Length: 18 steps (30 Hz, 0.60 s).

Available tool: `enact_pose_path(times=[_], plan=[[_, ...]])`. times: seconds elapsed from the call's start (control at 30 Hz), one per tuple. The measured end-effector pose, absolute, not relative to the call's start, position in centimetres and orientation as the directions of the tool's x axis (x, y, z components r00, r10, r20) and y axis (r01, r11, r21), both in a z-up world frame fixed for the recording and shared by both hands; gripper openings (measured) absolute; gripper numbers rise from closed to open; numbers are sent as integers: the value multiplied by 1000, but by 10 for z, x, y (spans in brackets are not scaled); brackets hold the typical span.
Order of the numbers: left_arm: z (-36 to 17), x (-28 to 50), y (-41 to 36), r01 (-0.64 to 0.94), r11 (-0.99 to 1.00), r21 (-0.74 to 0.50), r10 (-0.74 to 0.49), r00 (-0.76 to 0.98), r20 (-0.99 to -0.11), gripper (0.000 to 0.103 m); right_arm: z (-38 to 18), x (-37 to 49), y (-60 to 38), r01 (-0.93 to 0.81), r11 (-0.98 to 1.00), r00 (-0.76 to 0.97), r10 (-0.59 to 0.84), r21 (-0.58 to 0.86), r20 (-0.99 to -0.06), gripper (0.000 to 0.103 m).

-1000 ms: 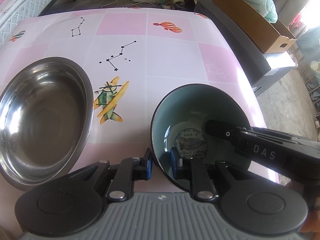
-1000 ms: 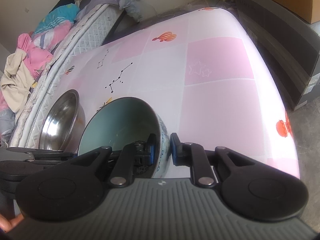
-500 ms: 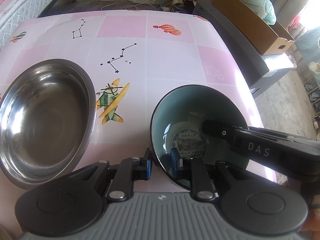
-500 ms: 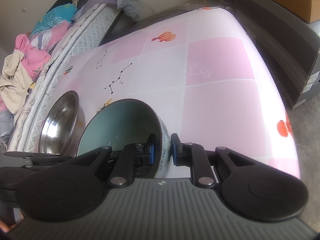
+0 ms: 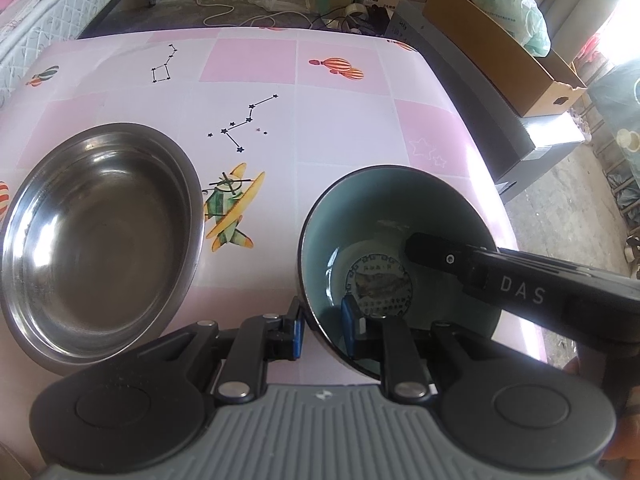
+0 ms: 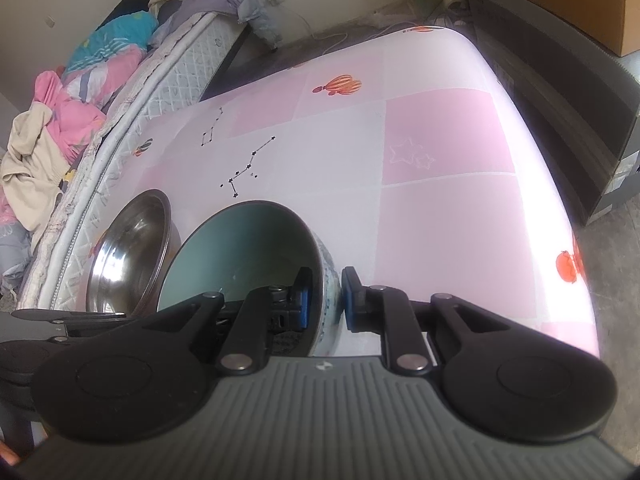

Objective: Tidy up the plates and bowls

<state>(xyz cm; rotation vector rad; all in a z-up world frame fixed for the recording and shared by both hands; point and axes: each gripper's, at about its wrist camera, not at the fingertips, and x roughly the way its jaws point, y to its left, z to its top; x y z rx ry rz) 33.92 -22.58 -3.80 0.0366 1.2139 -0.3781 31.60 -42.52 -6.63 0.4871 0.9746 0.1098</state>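
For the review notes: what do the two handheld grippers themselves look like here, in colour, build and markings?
Both match. The left gripper and right gripper each have a grey ribbed body with a small white emblem, black linkage arms on silver pivot pins, round black discs at both sides, and blue pads on the jaws. White "DAS" lettering runs along the right gripper's side in the left wrist view. No cables or sleeves show.

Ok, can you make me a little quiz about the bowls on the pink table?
1. True or false: both grippers pinch the same bowl's rim.
2. Which bowl is held? A. steel bowl B. teal bowl
3. What toy-like picture lies between the two bowls?

Key: 1. True: left gripper and right gripper both clamp the teal bowl. 2. B; the steel bowl sits free on the table. 3. An airplane print.
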Motion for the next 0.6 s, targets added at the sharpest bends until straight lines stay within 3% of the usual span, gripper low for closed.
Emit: enact_pose_path(times=[0.6], plan=[[-9, 330, -200, 278, 940, -198, -288, 332, -898, 20, -29, 308, -417, 101, 888, 584, 312, 449, -749, 15]])
